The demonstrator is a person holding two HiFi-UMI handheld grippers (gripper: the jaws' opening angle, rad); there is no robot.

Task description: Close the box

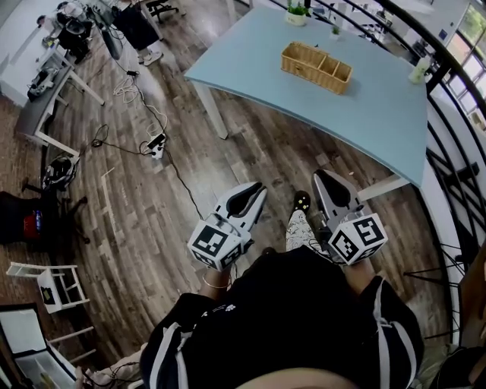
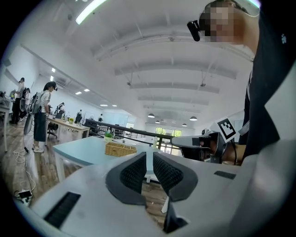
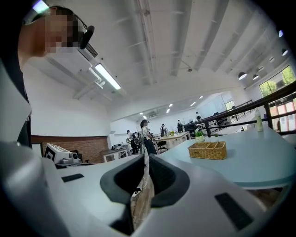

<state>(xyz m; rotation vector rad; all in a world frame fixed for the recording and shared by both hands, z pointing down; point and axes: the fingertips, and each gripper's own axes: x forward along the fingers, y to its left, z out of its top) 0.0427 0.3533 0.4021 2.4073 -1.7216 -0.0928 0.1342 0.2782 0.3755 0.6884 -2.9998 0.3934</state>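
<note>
A wicker box (image 1: 316,67) with open compartments stands on the light blue table (image 1: 364,114), well ahead of me. It also shows as the box (image 2: 119,149) in the left gripper view and the box (image 3: 207,150) in the right gripper view. My left gripper (image 1: 260,187) is held close to my body above the wooden floor, jaws shut with nothing between them (image 2: 148,155). My right gripper (image 1: 320,174) is beside it at the same height, also shut and empty (image 3: 146,156). Both are far short of the table.
A potted plant (image 1: 296,14) and a pale bottle (image 1: 419,70) stand on the table. A black railing (image 1: 456,121) runs past its right side. Cables and a power strip (image 1: 156,143) lie on the floor at the left, near desks; a white chair (image 1: 57,287) stands lower left.
</note>
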